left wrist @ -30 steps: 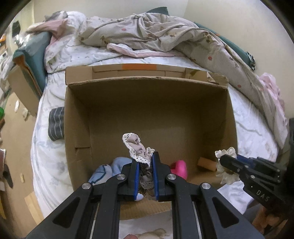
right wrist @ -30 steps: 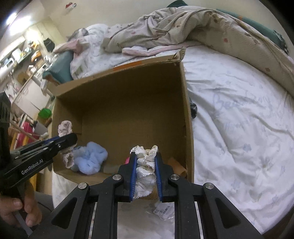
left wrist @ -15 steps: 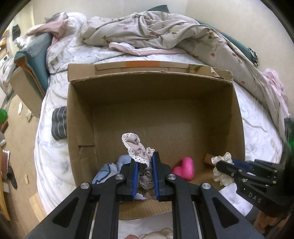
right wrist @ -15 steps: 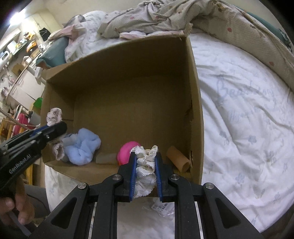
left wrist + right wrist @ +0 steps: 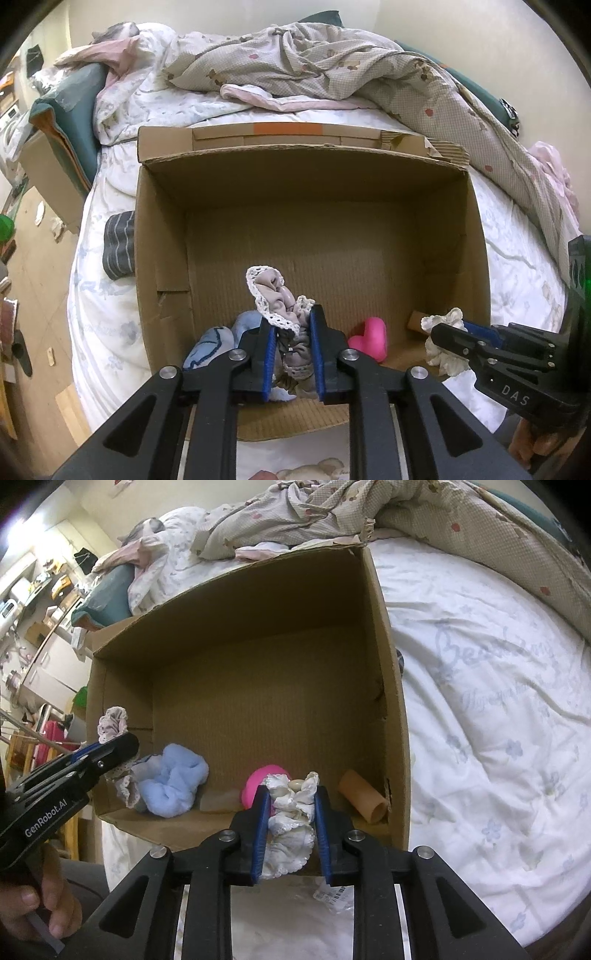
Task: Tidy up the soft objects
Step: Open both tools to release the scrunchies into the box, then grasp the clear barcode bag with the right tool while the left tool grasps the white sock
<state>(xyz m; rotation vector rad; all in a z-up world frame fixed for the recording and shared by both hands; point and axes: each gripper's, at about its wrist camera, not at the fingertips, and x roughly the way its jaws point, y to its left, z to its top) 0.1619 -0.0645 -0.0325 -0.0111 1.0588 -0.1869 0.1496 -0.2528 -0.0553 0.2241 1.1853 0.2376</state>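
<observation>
One open cardboard box [image 5: 162,236] on a bed [image 5: 480,686], flaps out; two grippers over its near edge, each with one soft item between the jaws; left gripper [image 5: 291,325]: one mauve lace-trimmed cloth [image 5: 271,291] between the blue pads, jaws opening, pads still touching the fabric at both sides; right gripper [image 5: 290,797]: one white frilled cloth [image 5: 290,819] between its pads, jaws likewise opening, cloth still bunched against both pads and hanging just above the near wall; inside the box, along the near side, counted: one light blue fluffy piece [image 5: 173,786] at the left, one pink heart-shaped toy [image 5: 369,338] near the middle, one tan tube [image 5: 364,797] in the right corner, one pale flat block [image 5: 218,801] between the blue piece and the heart; outside the box: one grey striped item [image 5: 118,243] just beside its left wall, one rumpled checked quilt [image 5: 332,62] at the head of the bed; one hand [image 5: 33,904] on the left gripper's handle.
</observation>
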